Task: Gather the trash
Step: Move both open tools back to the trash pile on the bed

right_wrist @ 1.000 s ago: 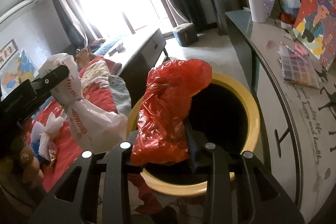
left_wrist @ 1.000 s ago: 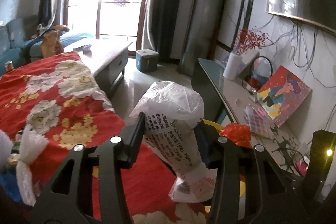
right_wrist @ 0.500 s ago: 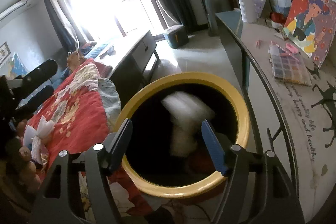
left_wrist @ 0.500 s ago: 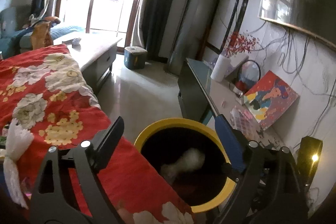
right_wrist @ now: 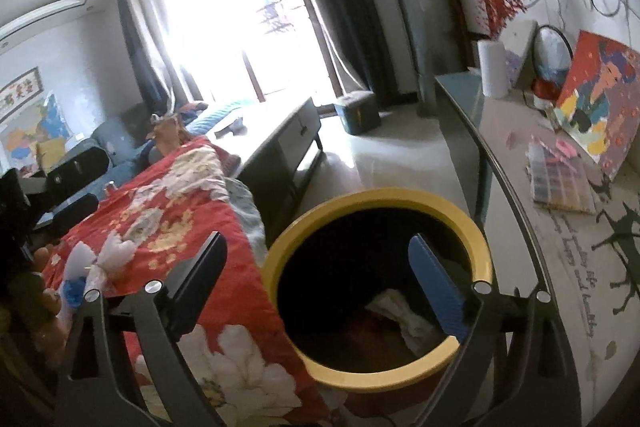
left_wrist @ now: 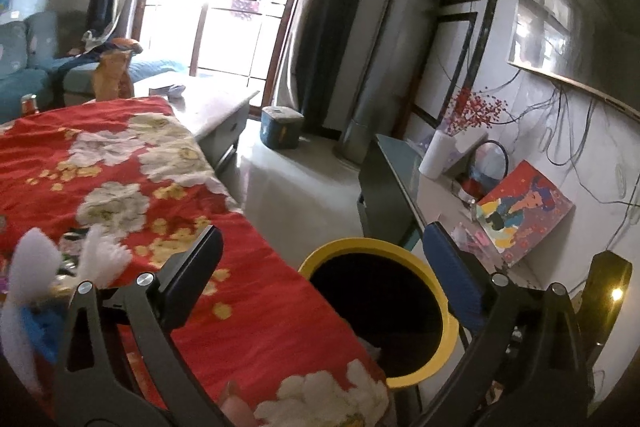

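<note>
Left wrist view: left tongs [left_wrist: 320, 259] released, empty. Bin [left_wrist: 450, 323] at 5 o'clock, beside the red cloth [left_wrist: 120, 167]. Remaining trash bundle [left_wrist: 48, 267] at 9 o'clock on the surface.

Right wrist view: right tongs [right_wrist: 316, 267] released, empty, above the bin [right_wrist: 376, 197]; white bag [right_wrist: 404, 315] lies inside. Bundle [right_wrist: 100, 263] at 9 o'clock. Judgement: light, soft, crinkly; grip its gathered neck.

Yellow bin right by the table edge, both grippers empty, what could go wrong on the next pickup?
1. The yellow bin stands tight against the hanging red floral cloth; a gripper could snag the cloth and drag things off.
2. The white tied bag lies among other small items; the left gripper, now open, may grab extras.
3. The glass-topped side table edge is close to the bin; a wide swing might hit it.
</note>
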The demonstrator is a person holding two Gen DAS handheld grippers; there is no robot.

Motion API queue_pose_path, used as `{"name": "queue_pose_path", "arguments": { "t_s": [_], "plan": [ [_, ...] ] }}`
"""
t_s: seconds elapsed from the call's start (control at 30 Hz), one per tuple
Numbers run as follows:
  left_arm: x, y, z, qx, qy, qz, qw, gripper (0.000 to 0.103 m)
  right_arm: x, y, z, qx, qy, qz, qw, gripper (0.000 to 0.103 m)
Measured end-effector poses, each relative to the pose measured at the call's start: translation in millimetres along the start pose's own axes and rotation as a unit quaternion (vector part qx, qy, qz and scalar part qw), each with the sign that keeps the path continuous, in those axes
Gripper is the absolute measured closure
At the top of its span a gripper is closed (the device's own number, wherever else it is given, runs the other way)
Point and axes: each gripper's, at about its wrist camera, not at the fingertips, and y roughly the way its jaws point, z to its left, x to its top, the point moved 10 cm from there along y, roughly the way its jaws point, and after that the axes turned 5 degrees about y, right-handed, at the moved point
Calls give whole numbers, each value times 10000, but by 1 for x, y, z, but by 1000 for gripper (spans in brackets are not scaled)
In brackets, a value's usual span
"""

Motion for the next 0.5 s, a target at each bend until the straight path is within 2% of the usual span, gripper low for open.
{"name": "queue_pose_path", "arguments": {
  "t_s": [0.5],
  "plan": [
    [4,-63,55,567,-154,-471,9972,11,-9,-15,75,602,-532,44,9968,13]
  ]
}}
